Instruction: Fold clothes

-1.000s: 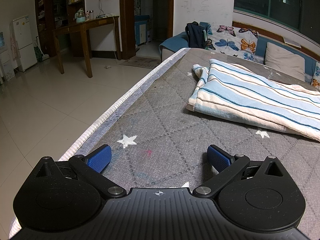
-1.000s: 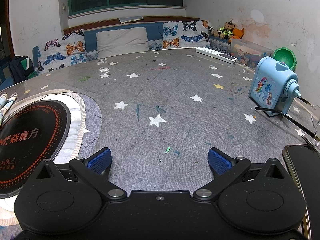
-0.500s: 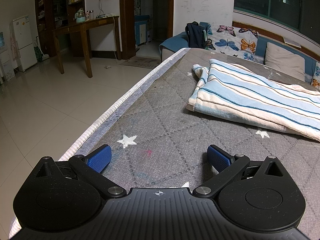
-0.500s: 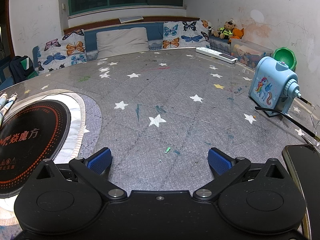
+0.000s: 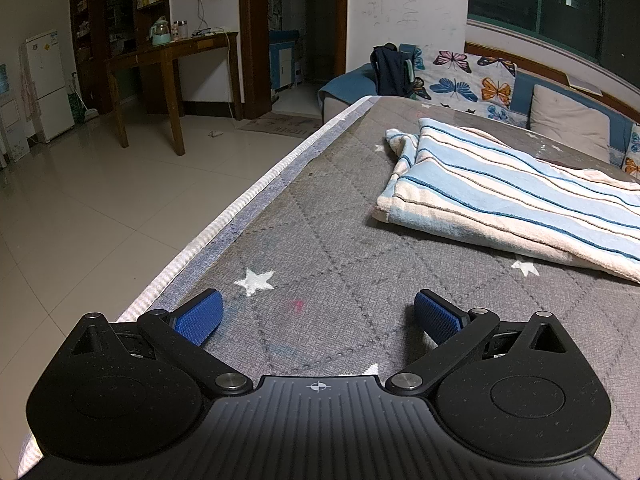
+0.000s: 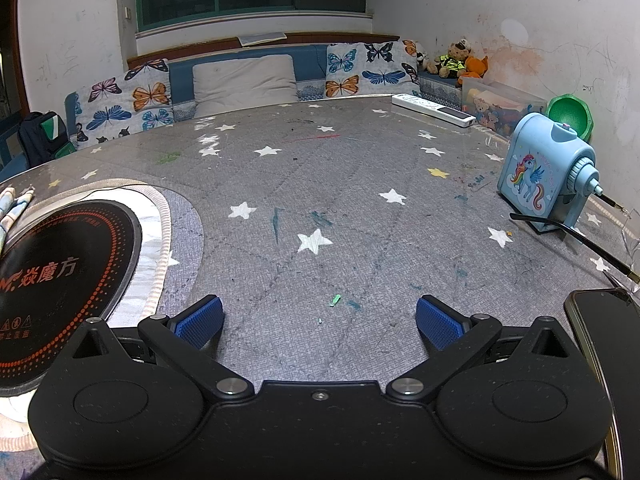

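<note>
Right gripper [image 6: 318, 318] low over a grey star-printed table cover [image 6: 340, 184], blue-padded jaws spread wide with nothing between them; round black induction plate [image 6: 60, 276] at left on a pale mat; striped cloth edge [image 6: 14, 208] just beyond it, barely in view; blue unicorn pencil sharpener [image 6: 540, 172] at right; dark phone [image 6: 608, 332], probably, at lower right; white power strip [image 6: 432, 110] at far edge.

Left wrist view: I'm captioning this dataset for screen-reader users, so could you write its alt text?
A striped blue-and-cream garment lies loosely folded on a grey star-print quilted surface, ahead and to the right of the open, empty left gripper. Beyond the surface's left edge are a tiled floor, a wooden table and a white fridge.
</note>
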